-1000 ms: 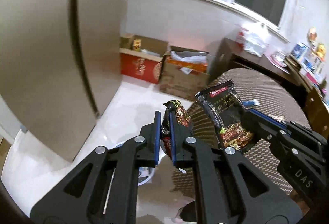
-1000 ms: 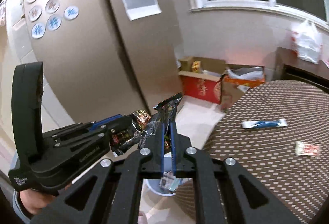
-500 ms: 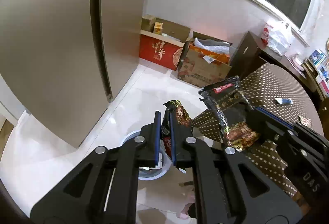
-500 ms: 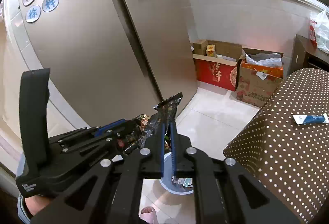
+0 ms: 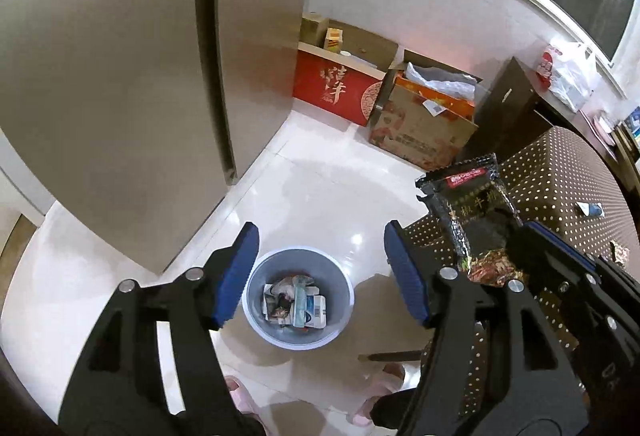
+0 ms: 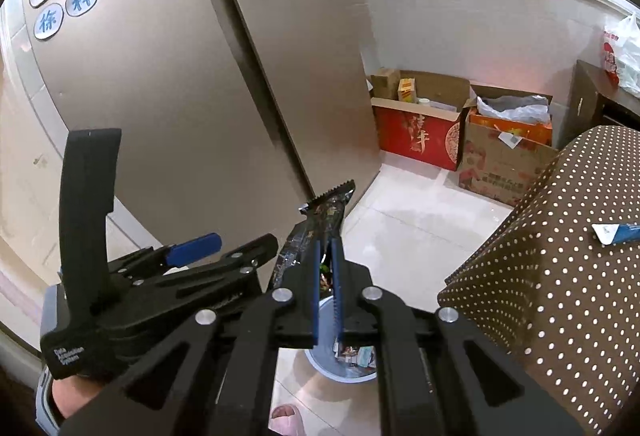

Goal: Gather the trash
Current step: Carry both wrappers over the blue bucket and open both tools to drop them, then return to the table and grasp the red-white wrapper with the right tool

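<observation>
The left gripper [image 5: 320,272] has its jaws opening with nothing between them, and the grey trash bin [image 5: 256,276] (already holding wrappers and cartons) stands on the floor straight below the gap. To the right of those jaws, the right gripper [image 6: 328,268] is pressed tight on a dark snack wrapper [image 5: 476,212], which sticks up past its fingertips, above the bin.
</observation>
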The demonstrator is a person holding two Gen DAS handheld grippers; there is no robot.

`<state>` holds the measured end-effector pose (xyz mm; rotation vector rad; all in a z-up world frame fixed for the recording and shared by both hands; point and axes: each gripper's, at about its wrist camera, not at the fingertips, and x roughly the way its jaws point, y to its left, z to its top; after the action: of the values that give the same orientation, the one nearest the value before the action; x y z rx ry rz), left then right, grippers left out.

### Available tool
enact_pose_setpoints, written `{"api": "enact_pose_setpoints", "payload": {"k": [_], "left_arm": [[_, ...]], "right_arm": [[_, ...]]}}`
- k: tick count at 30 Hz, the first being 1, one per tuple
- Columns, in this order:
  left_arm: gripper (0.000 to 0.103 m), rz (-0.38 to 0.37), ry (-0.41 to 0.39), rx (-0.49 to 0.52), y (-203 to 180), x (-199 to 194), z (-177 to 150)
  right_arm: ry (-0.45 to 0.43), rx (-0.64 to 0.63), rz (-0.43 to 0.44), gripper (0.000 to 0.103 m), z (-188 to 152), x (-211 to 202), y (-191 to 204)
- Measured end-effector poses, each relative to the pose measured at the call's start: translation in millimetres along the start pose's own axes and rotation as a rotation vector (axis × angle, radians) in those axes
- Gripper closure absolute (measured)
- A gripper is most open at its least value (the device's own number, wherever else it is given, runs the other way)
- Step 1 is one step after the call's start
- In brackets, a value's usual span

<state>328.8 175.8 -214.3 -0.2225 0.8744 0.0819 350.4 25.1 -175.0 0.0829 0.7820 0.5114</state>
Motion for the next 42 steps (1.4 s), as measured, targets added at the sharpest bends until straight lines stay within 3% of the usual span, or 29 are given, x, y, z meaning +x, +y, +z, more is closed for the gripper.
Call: {"api": "enact_pose_setpoints", "payload": {"k": [17, 25, 27, 28, 39, 42], "left_arm": [[0.035, 0.067, -0.058, 0.006, 13.3, -16.7, 3.4], [0.03, 0.118, -0.074, 0.013, 23.7, -19.0, 4.4], [0.03, 0.126, -0.072, 0.011, 25.3, -18.7, 4.0], [0.03, 0.129, -0.072, 0.011, 26.0, -18.9, 3.7], [0.029, 0.124, -0.098, 0.025, 10.9, -34.9, 1.4], [0.029, 0.11, -0.115, 0.038, 0.7, -44.6, 1.9]], "right_arm": [[-0.048, -0.013, 0.032, 0.096, 7.4, 13.4, 17.5], [-0.122, -0.005, 0.044, 0.095, 18.1, 28.5, 24.5], [-0.11, 0.005, 0.042, 0.087, 18.9, 31.1, 23.9], [-0.107, 0.013, 0.042, 0.078, 18.5, 30.8, 22.8], [-0.135, 0.043, -0.005, 0.072, 13.7, -8.1, 6.6], [-0.147, 0.052, -0.023, 0.066, 11.6, -26.6, 0.0]]}}
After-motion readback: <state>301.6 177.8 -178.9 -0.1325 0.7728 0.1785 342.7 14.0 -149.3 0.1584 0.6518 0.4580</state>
